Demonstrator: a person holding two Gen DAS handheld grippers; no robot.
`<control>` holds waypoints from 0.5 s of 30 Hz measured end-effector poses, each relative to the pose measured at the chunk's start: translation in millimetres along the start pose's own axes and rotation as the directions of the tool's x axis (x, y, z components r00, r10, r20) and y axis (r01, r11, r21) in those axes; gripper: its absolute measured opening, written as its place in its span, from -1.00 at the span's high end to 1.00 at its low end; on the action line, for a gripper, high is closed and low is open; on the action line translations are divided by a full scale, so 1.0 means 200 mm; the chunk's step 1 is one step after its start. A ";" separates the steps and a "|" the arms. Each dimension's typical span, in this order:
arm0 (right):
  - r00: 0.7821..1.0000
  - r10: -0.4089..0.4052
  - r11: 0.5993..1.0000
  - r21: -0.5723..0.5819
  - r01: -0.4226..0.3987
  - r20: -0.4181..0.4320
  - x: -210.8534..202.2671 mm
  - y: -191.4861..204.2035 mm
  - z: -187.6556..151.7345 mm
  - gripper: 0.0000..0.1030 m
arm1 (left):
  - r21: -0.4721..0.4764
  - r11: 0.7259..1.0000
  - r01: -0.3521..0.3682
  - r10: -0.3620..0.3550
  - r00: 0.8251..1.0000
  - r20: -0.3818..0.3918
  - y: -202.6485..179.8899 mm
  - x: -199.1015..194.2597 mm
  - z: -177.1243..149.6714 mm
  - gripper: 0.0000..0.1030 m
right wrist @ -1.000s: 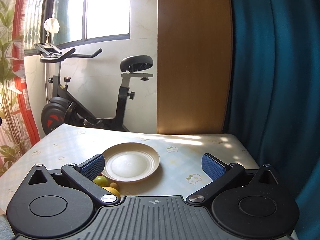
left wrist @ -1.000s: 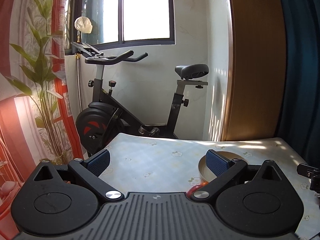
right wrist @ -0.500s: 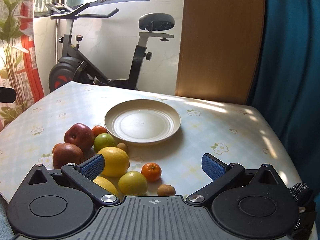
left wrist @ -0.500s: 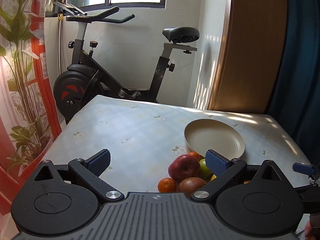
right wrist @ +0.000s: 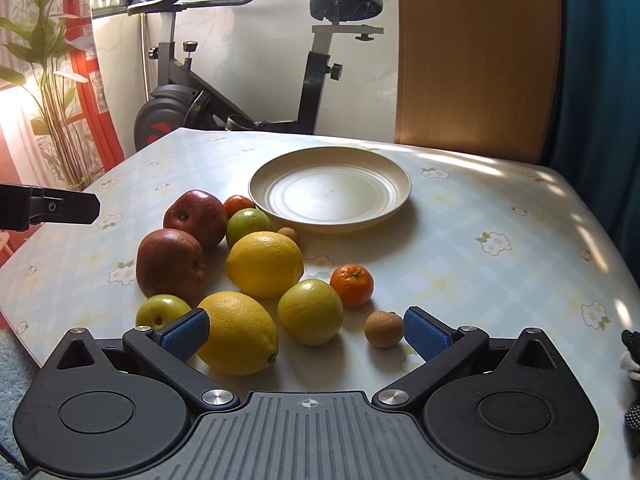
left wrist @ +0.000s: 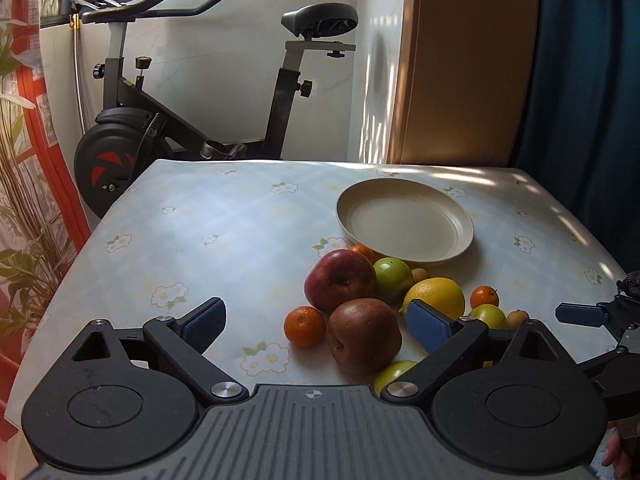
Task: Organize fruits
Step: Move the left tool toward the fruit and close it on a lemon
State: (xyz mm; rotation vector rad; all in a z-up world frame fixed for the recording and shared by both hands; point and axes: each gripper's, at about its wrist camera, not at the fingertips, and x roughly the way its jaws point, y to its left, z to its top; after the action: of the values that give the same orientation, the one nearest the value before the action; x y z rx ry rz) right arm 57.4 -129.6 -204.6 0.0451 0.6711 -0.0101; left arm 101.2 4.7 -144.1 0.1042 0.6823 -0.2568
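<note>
A cream plate [right wrist: 330, 190] stands bare mid-table, also in the left wrist view [left wrist: 404, 222]. In front of it lies a pile of fruit: two red apples [right wrist: 196, 216] [right wrist: 170, 262], two lemons [right wrist: 265, 263] [right wrist: 237, 332], green fruits [right wrist: 310, 311], mandarins [right wrist: 352, 285] and small brown fruits [right wrist: 383, 328]. My right gripper [right wrist: 306, 332] is open and empty, low over the near fruit. My left gripper [left wrist: 316, 326] is open and empty, with the dark red apple [left wrist: 365, 334] and a mandarin [left wrist: 304, 326] between its fingers' line.
The table [right wrist: 500, 240] has a flowered cloth. Behind it stand an exercise bike [right wrist: 240, 80], a wooden panel [right wrist: 476, 56] and a blue curtain [right wrist: 600, 80]. A plant [right wrist: 52, 80] stands at the left. The left gripper's finger [right wrist: 52, 208] shows in the right view.
Both grippers tilted down and moved closer to the table. The fruit pile and plate came into full view. Both stay open.
</note>
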 end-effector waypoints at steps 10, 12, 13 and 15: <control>0.994 0.079 0.996 -0.031 -0.082 -0.073 0.06 0.04 -0.06 -0.36 | 0.087 0.987 0.137 -0.129 0.987 -0.091 -0.12 0.12 -0.01 0.08; 0.993 0.095 0.995 -0.032 -0.097 -0.076 0.06 0.04 -0.07 -0.32 | 0.094 0.981 0.168 -0.157 0.981 -0.111 -0.14 0.15 -0.01 0.08; 0.992 0.101 0.994 -0.033 -0.104 -0.079 0.07 0.05 -0.08 -0.26 | 0.097 0.977 0.189 -0.176 0.976 -0.125 -0.17 0.17 -0.01 0.09; 0.990 0.113 0.992 -0.041 -0.117 -0.087 0.08 0.05 -0.08 -0.18 | 0.103 0.971 0.216 -0.199 0.968 -0.150 -0.20 0.21 -0.02 0.10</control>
State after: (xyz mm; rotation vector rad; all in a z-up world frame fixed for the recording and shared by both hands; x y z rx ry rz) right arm 60.1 -119.1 -227.3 0.0402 0.7519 0.1190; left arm 119.7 -41.0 -173.9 0.1655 0.8172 -0.4959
